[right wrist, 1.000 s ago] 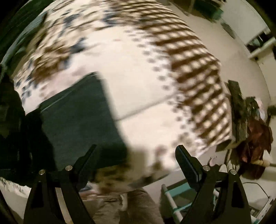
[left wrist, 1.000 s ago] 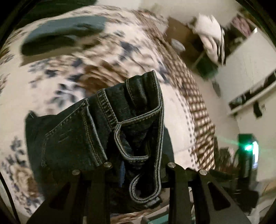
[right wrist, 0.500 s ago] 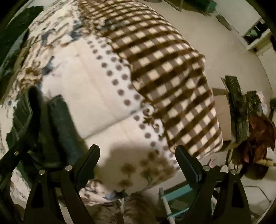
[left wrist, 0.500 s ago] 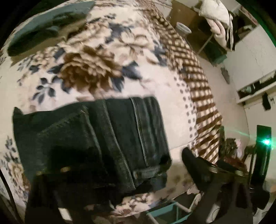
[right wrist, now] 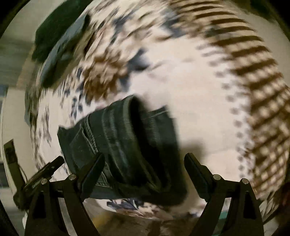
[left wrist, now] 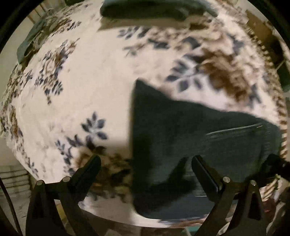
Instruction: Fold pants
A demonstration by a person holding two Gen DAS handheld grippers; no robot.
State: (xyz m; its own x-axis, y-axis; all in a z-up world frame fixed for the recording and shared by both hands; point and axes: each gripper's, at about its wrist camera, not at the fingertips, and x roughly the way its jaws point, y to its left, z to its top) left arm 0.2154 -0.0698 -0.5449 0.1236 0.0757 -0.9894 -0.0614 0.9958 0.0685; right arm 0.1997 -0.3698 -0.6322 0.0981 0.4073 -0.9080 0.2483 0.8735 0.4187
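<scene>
From the left wrist, the left gripper [left wrist: 145, 163] hangs over the bed with its tongs spread wide and nothing pinched. They have just been opening, and the dark jeans [left wrist: 190, 138] now lie loose on the floral blanket [left wrist: 90, 87], below and to the right of the tips. I take that as a release: the fold has been laid down and left to settle. Cream blanket stretches clear to the left, while the jeans sit close to the near edge of the bed, so there is little spare room on that side. A dark pillow [left wrist: 154, 9] lies well apart at the far end. From the right wrist, the right gripper [right wrist: 144, 161] also has its tongs spread and empty above the jeans [right wrist: 123, 145], whose stitched band faces up in a bundle. To the right the blanket [right wrist: 208, 112] runs bare to its checked border.
</scene>
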